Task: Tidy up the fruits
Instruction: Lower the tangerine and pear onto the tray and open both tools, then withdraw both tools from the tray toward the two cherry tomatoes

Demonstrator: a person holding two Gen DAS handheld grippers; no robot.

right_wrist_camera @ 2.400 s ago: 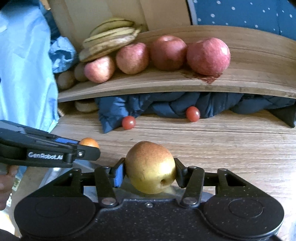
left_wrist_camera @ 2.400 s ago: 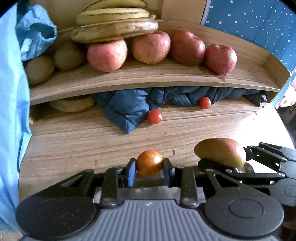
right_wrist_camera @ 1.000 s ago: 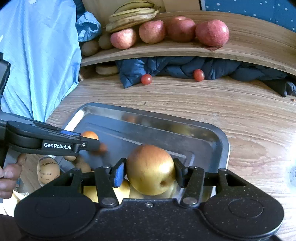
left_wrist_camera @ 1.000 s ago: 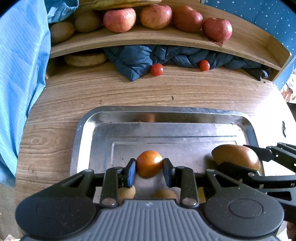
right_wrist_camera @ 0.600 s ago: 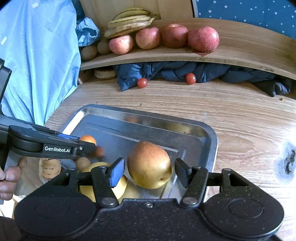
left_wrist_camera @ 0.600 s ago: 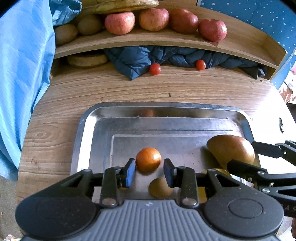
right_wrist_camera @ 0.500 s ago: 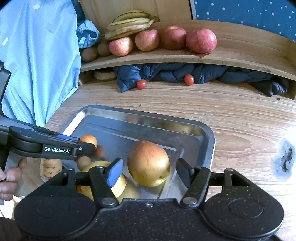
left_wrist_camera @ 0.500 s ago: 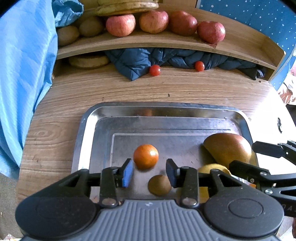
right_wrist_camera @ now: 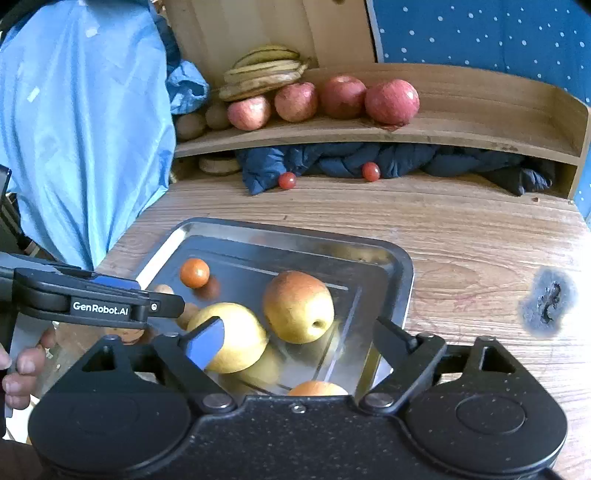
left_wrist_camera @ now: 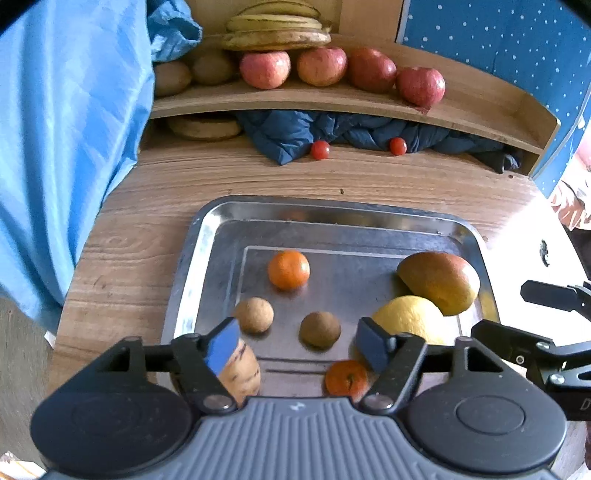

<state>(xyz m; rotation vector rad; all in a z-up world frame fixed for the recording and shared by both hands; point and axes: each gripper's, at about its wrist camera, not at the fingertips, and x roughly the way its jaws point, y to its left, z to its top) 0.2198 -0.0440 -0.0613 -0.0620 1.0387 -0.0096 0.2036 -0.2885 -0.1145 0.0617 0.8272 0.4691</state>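
A steel tray [left_wrist_camera: 192,254] [right_wrist_camera: 402,280] lies on the wooden table. In it lie a small orange [left_wrist_camera: 288,269] [right_wrist_camera: 194,272], a red-yellow pear [left_wrist_camera: 439,282] [right_wrist_camera: 298,306], a yellow fruit [left_wrist_camera: 408,319] [right_wrist_camera: 231,338], two brown kiwis [left_wrist_camera: 254,315] [left_wrist_camera: 319,329], a striped fruit [left_wrist_camera: 242,373] and another orange [left_wrist_camera: 346,374]. My left gripper [left_wrist_camera: 299,343] is open and empty, above the tray's near part. My right gripper [right_wrist_camera: 299,343] is open and empty, just behind the pear.
A wooden shelf [left_wrist_camera: 332,99] at the back holds several red apples [left_wrist_camera: 264,68], bananas [left_wrist_camera: 277,31] and kiwis. Below it lie a dark blue cloth [left_wrist_camera: 314,131] and two cherry tomatoes [left_wrist_camera: 320,149] [left_wrist_camera: 398,145]. A blue sheet [left_wrist_camera: 66,129] hangs at left.
Both grippers opened and let go: the orange and the pear now lie in the tray. Both grippers pulled back and opened wider.
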